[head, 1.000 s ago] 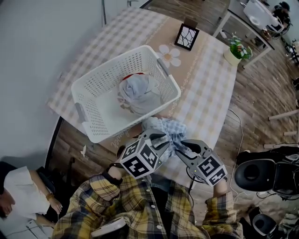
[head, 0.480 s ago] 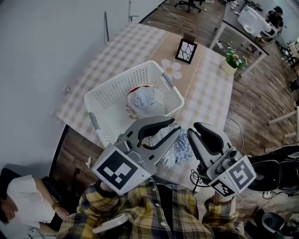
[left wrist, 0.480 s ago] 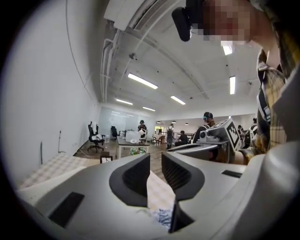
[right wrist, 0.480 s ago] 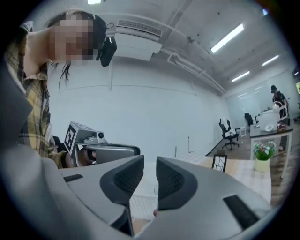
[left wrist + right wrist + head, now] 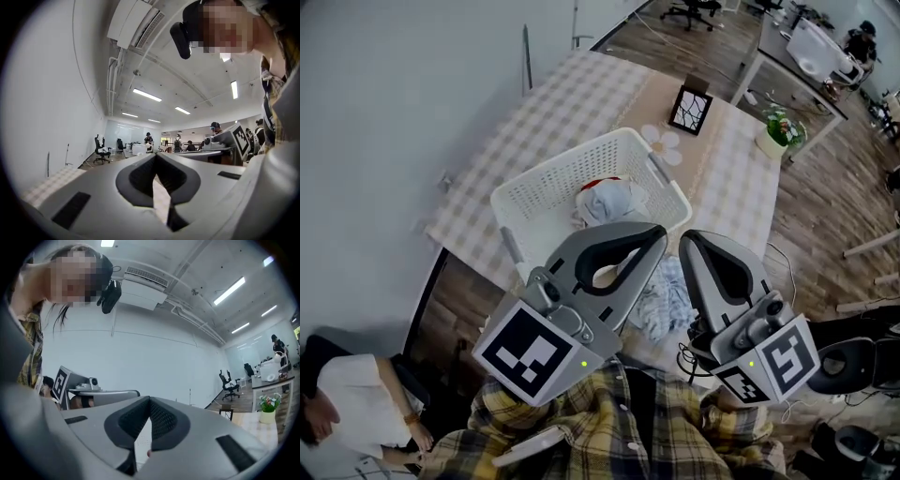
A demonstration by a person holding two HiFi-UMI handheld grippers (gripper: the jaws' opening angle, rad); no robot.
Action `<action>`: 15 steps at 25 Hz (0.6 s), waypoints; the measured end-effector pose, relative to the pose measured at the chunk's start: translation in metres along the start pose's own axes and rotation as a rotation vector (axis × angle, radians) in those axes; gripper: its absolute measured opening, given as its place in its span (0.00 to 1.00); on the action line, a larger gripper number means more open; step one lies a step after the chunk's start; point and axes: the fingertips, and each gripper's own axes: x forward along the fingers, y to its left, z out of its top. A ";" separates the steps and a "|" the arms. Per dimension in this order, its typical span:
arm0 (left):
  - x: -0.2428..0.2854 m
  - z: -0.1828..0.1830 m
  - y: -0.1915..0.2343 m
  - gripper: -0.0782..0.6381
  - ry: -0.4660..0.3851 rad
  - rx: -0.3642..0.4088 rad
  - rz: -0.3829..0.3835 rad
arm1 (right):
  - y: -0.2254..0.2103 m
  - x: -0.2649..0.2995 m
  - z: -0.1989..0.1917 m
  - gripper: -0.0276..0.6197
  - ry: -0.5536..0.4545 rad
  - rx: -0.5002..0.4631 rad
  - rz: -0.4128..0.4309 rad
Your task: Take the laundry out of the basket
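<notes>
L gripper, R gripper: level, jaws just closed, empty

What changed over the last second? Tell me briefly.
Both the left hand-held gripper and right hand-held gripper rose away from the blue checked cloth, jaws closing empty. The cloth stays on the table; the basket and its laundry unchanged.
</notes>
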 end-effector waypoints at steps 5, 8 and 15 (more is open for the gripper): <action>-0.005 -0.001 0.007 0.13 0.003 -0.005 0.003 | 0.001 0.007 0.000 0.04 -0.003 0.007 -0.012; -0.006 -0.002 0.006 0.13 0.007 -0.009 0.003 | 0.001 0.006 -0.001 0.04 -0.010 0.016 -0.017; -0.006 -0.008 0.009 0.13 0.009 -0.013 0.009 | 0.002 0.010 -0.010 0.04 0.000 0.025 -0.026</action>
